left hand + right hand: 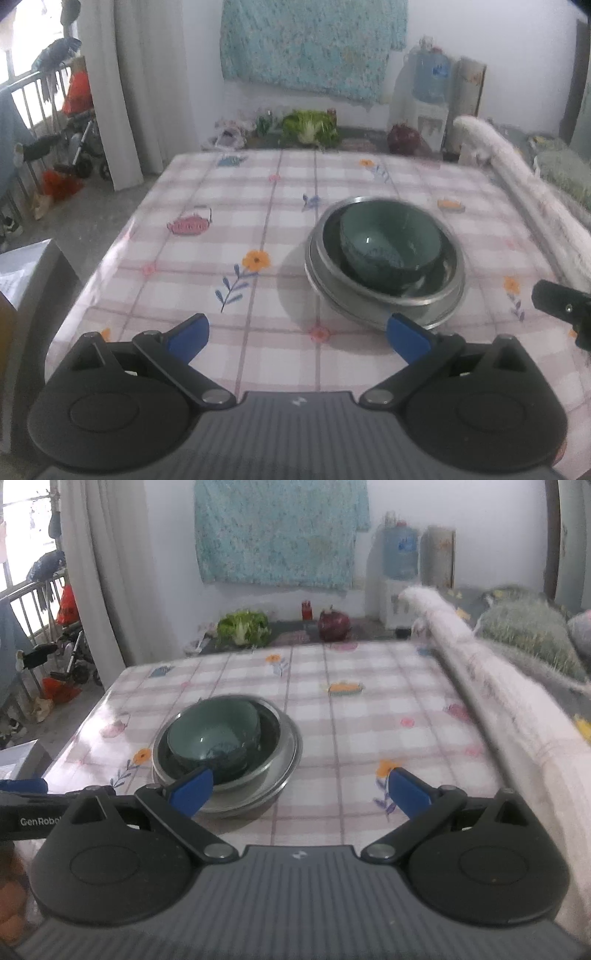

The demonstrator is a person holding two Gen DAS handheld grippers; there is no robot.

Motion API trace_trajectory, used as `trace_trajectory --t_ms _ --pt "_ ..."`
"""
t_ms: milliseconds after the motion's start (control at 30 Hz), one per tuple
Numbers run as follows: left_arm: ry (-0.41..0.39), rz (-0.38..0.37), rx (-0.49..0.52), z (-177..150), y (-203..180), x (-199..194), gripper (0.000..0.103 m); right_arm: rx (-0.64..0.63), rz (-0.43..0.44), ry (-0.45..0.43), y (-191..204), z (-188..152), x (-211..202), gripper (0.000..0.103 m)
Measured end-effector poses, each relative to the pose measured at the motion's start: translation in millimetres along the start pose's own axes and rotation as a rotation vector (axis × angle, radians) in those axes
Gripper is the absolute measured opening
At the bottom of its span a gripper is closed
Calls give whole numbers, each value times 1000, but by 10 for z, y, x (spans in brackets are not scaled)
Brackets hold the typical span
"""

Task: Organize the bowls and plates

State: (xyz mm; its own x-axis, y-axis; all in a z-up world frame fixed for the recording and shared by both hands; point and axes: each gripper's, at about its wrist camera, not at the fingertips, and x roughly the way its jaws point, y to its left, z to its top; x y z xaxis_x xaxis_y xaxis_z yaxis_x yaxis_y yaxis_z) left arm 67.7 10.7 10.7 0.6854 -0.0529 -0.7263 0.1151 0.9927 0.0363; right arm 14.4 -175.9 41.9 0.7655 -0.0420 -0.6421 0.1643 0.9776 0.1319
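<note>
The left gripper (pixel 297 334) has its blue-tipped fingers (pixel 188 336) spread wide and empty, hovering over the near part of the surface (pixel 229 206), which is covered by a pink-checked cloth with flower and teapot prints. Its right fingertip overlaps the near rim of the stacked dishes in this view; whether it touches them is unclear. The right gripper (pixel 301 792) is likewise spread wide and holds nothing, its left fingertip lying in front of the near rim of the same stack. That stack sits toward the middle of the surface: a dark green bowl (pixel 389 247) nested upright in a steel bowl (pixel 443 291), which appears to rest on another steel dish beneath, though blur makes the layers hard to count. A dark part of the right gripper shows at the right edge of the left wrist view. Beyond the far edge lie leafy greens (pixel 243 627) and a dark red bag (pixel 334 624), with a water dispenser (pixel 397 572) against the wall below a hanging blue patterned cloth (pixel 277 531).
</note>
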Motion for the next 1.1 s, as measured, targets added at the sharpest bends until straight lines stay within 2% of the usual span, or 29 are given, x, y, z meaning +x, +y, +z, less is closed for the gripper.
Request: trace_trajectory --t_ms 100,267,1100 --pt "49 4 2 -24 -16 79 103 -5 0 32 39 -17 75 102" --pt "92 11 3 -43 -34 147 103 -109 -25 107 240 -74 267 102" --pt "91 2 3 6 -29 148 103 -79 -24 158 283 -106 408 102"
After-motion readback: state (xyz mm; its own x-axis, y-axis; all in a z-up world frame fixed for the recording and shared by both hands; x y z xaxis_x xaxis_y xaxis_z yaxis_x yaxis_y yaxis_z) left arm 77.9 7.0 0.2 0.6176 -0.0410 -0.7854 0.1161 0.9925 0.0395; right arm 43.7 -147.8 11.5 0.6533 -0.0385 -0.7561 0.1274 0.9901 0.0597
